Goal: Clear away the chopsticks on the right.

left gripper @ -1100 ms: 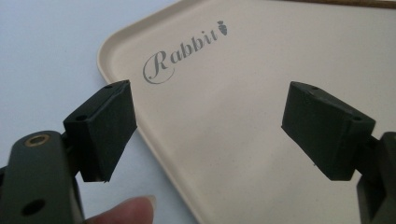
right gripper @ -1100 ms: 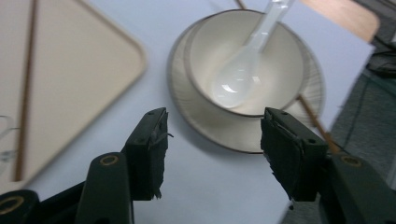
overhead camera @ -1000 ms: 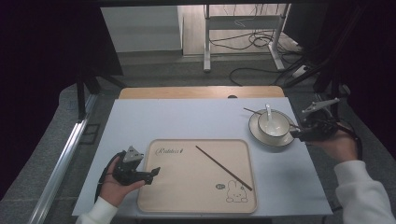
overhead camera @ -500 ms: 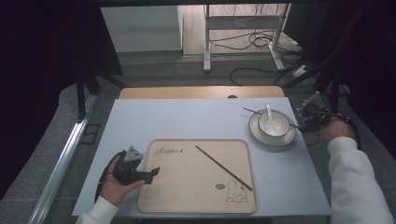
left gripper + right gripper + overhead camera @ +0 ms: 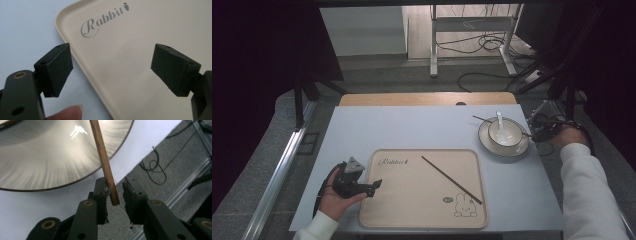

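From my right gripper view, the brown wooden chopstick (image 5: 103,160) and the white dark-rimmed ceramic plate (image 5: 50,162) run off the top edge.

One legible inscription noted: the word "Rabbit" (image 5: 102,22) in grey script, followed by a small carrot mark (image 5: 126,6), printed on the beige tray (image 5: 140,62); in the left gripper view it stands beyond and between the two spread jaws, nearer the left-hand one; in the high view the same wording sits just beside the left gripper (image 5: 373,186), at the tray's far left corner, too small there to read; no other text, number or brand legible.
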The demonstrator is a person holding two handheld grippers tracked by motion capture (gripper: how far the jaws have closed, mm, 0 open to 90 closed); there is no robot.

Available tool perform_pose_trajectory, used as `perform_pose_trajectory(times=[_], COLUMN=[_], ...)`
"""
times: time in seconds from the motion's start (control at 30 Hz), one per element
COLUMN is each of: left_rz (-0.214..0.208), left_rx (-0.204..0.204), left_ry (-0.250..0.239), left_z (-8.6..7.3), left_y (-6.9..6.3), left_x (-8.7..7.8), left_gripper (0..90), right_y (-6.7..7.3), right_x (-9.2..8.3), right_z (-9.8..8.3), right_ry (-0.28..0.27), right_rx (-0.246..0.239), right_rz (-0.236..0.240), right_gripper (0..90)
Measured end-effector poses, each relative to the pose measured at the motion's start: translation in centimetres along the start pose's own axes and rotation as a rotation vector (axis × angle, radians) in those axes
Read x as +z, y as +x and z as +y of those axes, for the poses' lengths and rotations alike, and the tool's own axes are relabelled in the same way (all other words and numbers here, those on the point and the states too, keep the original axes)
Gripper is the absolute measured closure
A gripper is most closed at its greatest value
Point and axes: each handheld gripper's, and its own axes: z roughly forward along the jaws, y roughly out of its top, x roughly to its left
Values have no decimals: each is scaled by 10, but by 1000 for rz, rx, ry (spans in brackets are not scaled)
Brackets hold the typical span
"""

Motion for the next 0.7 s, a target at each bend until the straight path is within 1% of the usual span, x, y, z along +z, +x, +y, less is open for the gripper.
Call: perform_pose_trajectory(times=[0.07,0.1,0.2,0.23,0.3,0.33,0.37,0.47,0.53,0.6,0.63,0.7], left_rz=[1,1,2,2,2,2,2,2,0,-3,-3,-4], left_rx=[-4,-5,-5,-4,-4,-5,-5,-5,-3,0,0,-2], left_ry=[2,2,3,4,3,3,2,1,1,-1,-2,-4], left_z=[0,0,0,0,0,0,0,0,0,0,0,0], left_y=[0,-1,-1,-1,-1,-1,-1,-1,-1,-1,0,0], left_x=[0,1,1,2,2,1,1,1,1,0,0,0], left_gripper=[179,179,179,179,179,179,179,179,179,179,179,179], right_y=[0,1,1,1,2,2,2,2,3,3,3,2], right_x=[0,0,0,0,-1,-5,-5,-11,-15,-21,-26,-34], right_z=[0,0,0,-1,-1,-2,-2,-3,-3,-4,-5,-7], right_ry=[-5,-6,-8,-13,-18,-32,-32,-50,-47,-63,-76,-99], right_rx=[-6,-13,-15,-23,-15,-5,-5,17,31,67,101,138], right_rz=[0,3,5,7,18,22,22,21,17,13,4,-9], right_gripper=[750,781,790,801,825,830,830,834,838,839,839,840])
